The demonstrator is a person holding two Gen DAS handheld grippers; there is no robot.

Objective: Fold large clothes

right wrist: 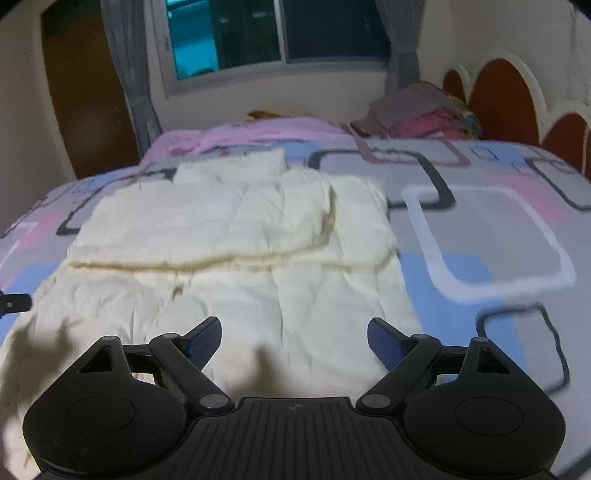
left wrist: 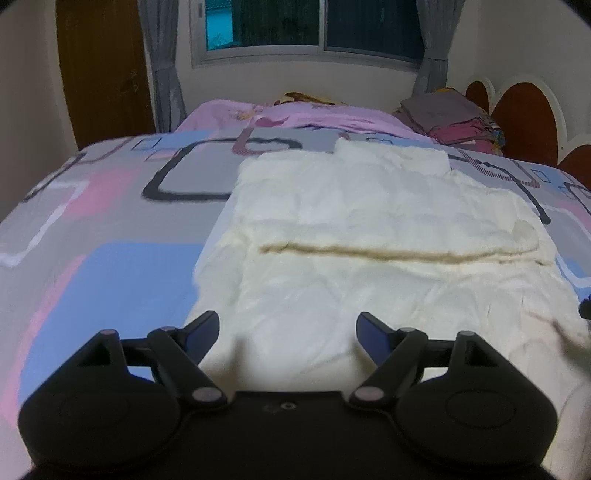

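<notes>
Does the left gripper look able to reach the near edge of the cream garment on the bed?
Probably yes. The left gripper is open above the cream garment, which lies flat on the patterned bedcover, and nothing stands between them.

A bed (left wrist: 110, 206) with a patterned cover fills the room, a dark window (left wrist: 314, 26) flanked by grey curtains (left wrist: 162, 66) beyond, wooden door (left wrist: 103, 70) at left

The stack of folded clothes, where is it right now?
The stack of folded clothes sits at the bed's far right, beside the headboard, beyond the cream garment.
</notes>
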